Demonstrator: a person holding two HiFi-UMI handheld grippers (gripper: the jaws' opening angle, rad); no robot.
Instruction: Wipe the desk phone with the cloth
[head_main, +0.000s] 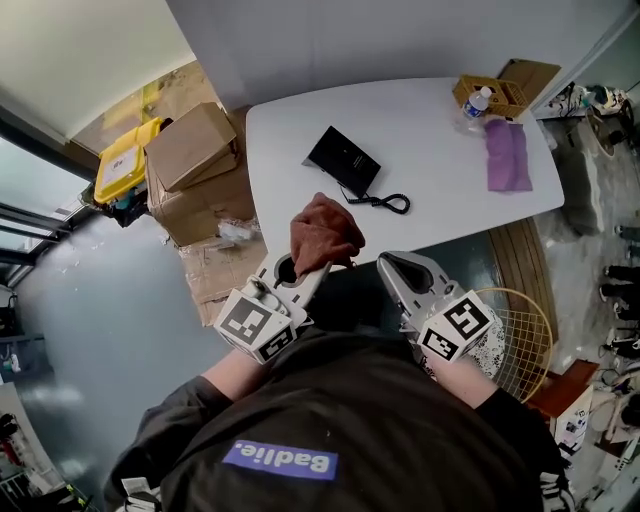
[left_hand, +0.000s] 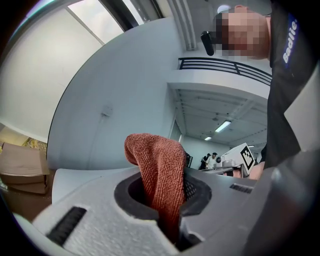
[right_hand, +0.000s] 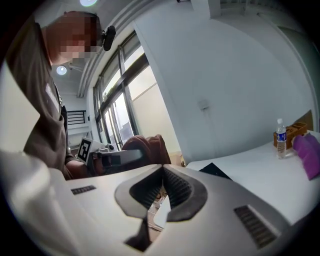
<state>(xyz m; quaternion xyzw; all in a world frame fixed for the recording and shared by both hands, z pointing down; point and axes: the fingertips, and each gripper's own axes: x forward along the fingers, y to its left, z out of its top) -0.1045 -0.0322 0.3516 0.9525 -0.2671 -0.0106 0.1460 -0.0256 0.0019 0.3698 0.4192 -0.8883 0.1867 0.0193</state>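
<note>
Two grippers hover at the near edge of the white table (head_main: 440, 195), close to the person's chest and short of the work. The left gripper (head_main: 298, 268) has its jaws clamped on a rust-red cloth (head_main: 325, 235). The left gripper view shows a fold of it pinched between the pads, with the loose end bunched above the tips. Held that way, a soft wad sticks out in front of the jaws, so I judge that fabric, not plastic, would meet the phone first. The right gripper (head_main: 405, 272) carries nothing. In its own view the jaws stand together at the tips with only floor clutter visible through the gap behind them, probably kept free to steady the phone.

The black desk phone (head_main: 343, 160) lies flat toward the left middle of the table, well apart from the cloth and farther away. Its coiled cord (head_main: 386, 203) trails toward the near right. It looks untouched, so wiping has not begun, and the next step is likely a reach forward with the left gripper.

At the far right corner sit a purple cloth (head_main: 507, 155), a water bottle (head_main: 478, 102) and a small basket (head_main: 503, 95), all clear of the path. Cardboard boxes (head_main: 190, 150) stand on the floor to the left.
</note>
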